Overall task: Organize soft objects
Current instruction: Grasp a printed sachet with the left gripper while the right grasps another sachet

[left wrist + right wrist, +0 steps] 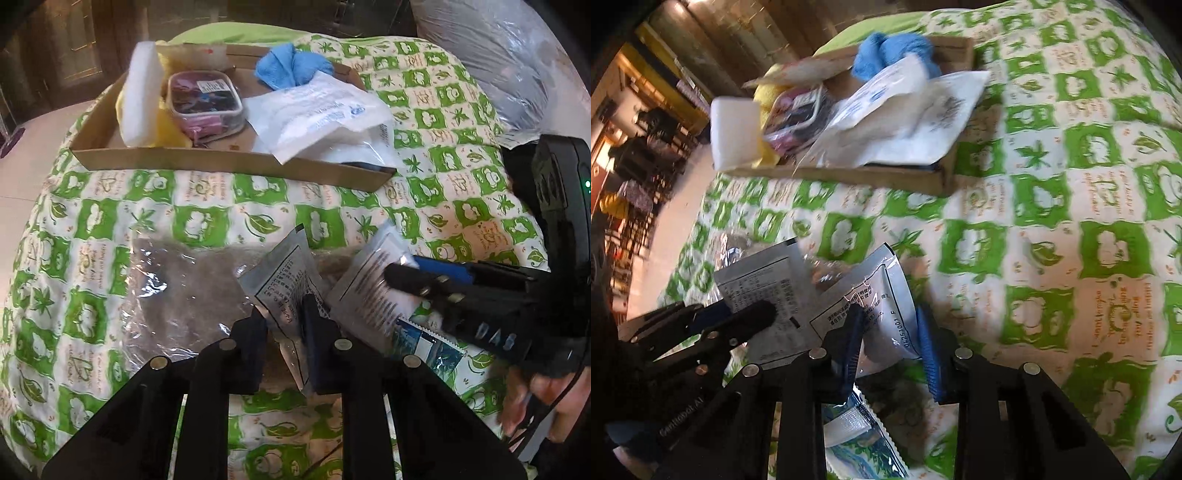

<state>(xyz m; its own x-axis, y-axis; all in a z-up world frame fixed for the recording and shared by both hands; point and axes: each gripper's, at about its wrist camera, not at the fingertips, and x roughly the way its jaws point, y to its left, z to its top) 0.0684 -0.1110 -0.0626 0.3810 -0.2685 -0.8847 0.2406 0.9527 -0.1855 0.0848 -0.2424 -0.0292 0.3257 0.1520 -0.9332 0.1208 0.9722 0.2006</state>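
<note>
Two silvery printed sachets lie on the green-and-white bedspread (pixel 221 218). My left gripper (pixel 284 317) has its fingers on either side of the left sachet (pixel 284 284), narrowly apart. My right gripper (pixel 890 328) straddles the other sachet (pixel 875 306), jaws partly open around it. In the left wrist view the right gripper (pixel 417 273) lies over that sachet (pixel 373 291). In the right wrist view the left gripper (pixel 753 314) sits on the left sachet (pixel 764 291). A clear bag of brownish material (pixel 184 295) lies under them. A blue-green packet (pixel 864 443) lies near me.
A shallow cardboard tray (pixel 229 158) stands further back, holding a white sponge (pixel 142 96), yellow cloth (pixel 168 129), clear zip pouch (pixel 205 99), blue cloth (pixel 291 66) and white plastic packets (pixel 321 118). A large plastic-wrapped bundle (pixel 491 55) sits at the far right.
</note>
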